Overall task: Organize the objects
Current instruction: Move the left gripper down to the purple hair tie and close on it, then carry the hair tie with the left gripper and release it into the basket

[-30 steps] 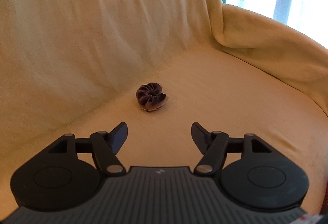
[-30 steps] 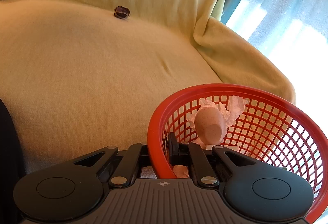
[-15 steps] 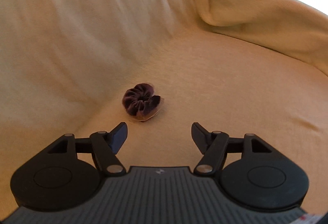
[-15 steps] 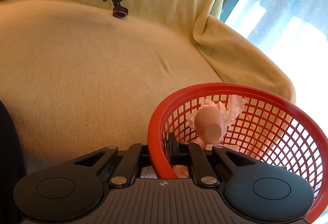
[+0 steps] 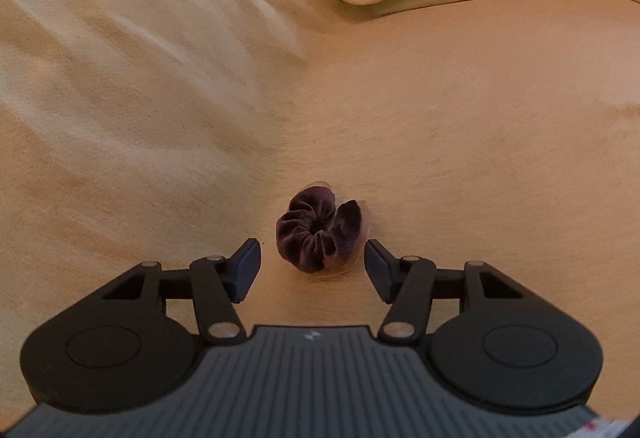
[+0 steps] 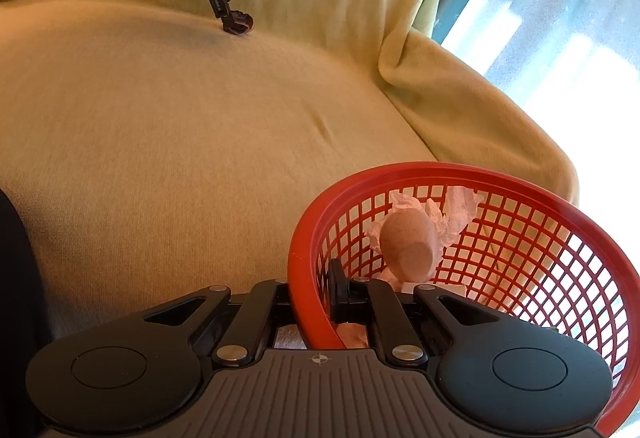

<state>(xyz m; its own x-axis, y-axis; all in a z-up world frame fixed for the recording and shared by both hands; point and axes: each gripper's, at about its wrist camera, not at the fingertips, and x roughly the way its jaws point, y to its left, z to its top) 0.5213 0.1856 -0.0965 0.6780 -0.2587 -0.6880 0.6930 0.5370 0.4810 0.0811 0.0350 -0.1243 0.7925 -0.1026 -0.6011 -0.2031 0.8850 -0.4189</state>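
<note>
Scrunchie [image 5: 320,234], dark velvet, lies low at frame centre on the yellow sofa cover [image 5: 460,125], between the left gripper [image 5: 312,266] fingers, which have just been closing but do not yet press it. A good grasp sinks slightly, pinching the fabric's bulk. At lower right, the right gripper [image 6: 316,302] is clenched on the red basket [image 6: 520,181] rim.

Dark purple velvet scrunchie [image 5: 320,234] on yellow cover [image 5: 460,141]
</note>
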